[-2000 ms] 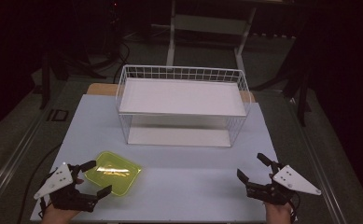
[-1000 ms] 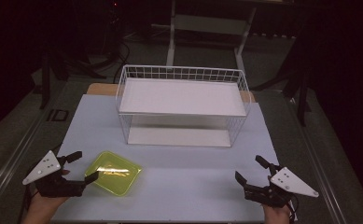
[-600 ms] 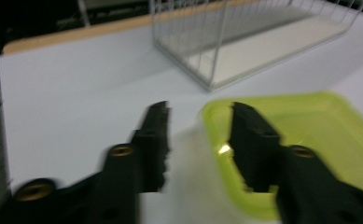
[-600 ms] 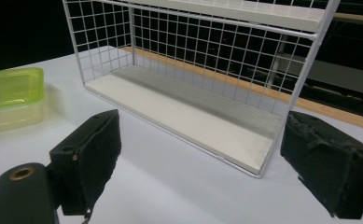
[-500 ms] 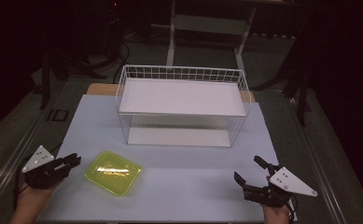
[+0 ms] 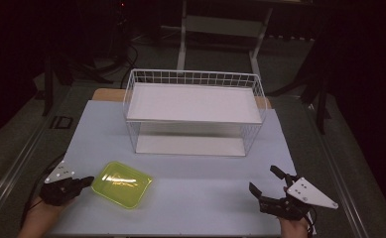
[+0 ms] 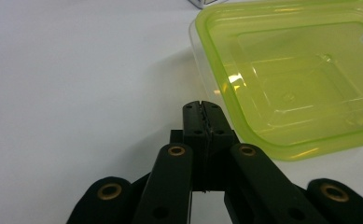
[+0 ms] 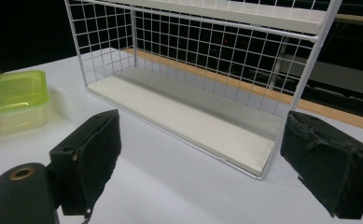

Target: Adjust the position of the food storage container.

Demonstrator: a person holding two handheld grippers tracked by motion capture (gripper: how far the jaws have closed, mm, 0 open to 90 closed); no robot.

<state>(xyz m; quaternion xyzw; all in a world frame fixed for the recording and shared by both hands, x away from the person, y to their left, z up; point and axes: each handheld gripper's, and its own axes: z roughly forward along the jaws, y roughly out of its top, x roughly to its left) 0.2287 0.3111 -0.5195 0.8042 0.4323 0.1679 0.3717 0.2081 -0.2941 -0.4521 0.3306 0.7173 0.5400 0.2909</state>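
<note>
Container on the counter, left jaws closed beside it

Container (image 6: 122, 183), one only, yellow-green and clear, lies open side up on the white counter (image 6: 190, 198) near the front left corner, in front of the wire rack and well apart from it. Just left of it is the left gripper (image 6: 84, 182): its jaws have just been closing and now meet with nothing between them. In the left gripper view the tips (image 7: 202, 109) stand just beside the container's near rim (image 7: 226, 112); whether they touch it is hard to tell from that angle. The high view shows a thin gap there.

One white wire rack (image 6: 193, 111) stands mid-counter, with two shelves, both bare. The right gripper (image 6: 267, 186) rests at the front right, jaws spread wide and holding nothing. Its own view looks between the two padded jaws to the rack's lower shelf (image 8: 188, 121) and catches the container (image 8: 13, 100) far off at the left, seen from the side.
</note>
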